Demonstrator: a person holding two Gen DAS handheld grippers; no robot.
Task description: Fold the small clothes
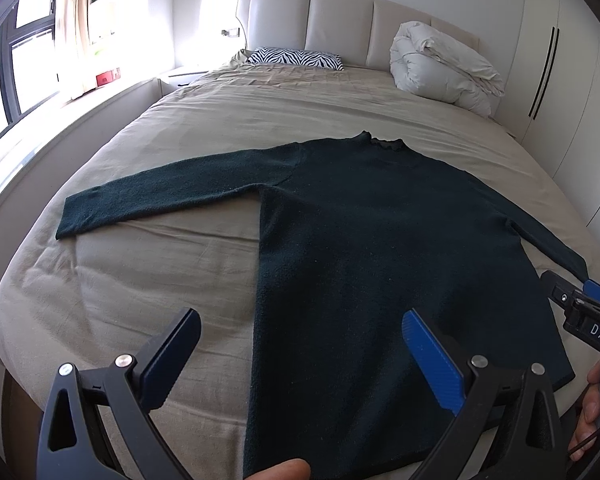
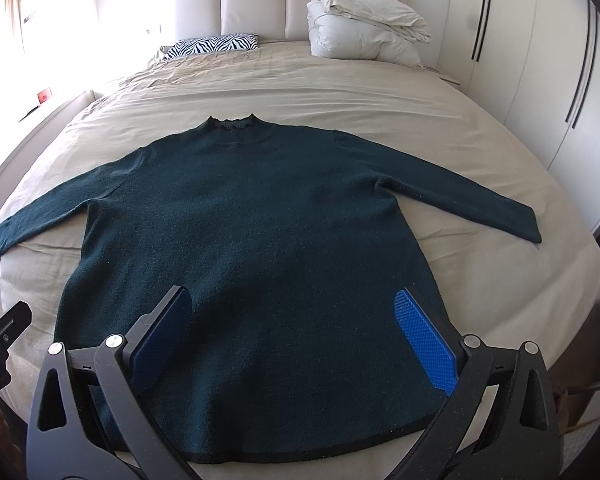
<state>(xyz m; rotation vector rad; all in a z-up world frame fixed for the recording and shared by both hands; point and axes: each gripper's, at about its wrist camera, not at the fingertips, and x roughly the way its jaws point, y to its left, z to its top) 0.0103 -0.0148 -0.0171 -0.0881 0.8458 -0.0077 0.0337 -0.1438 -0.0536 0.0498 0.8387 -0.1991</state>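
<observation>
Dark green sweater [image 2: 256,232] flat on bed [image 2: 340,80], face up, both sleeves spread wide, hem nearest. Left tool [image 1: 300,344] spread, empty, over left hem edge. Right tool [image 2: 292,320] spread, empty, above hem. Risk: thick knit may slip from shallow pinch; grabbing one layer only would skew fold; bedsheet could get caught.

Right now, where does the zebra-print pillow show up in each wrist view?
Left wrist view: the zebra pillow lies top centre, at the foot of the headboard.
Right wrist view: the zebra pillow lies upper left of centre.
Shared landmark: the rolled white duvet, to its right in both.
</observation>
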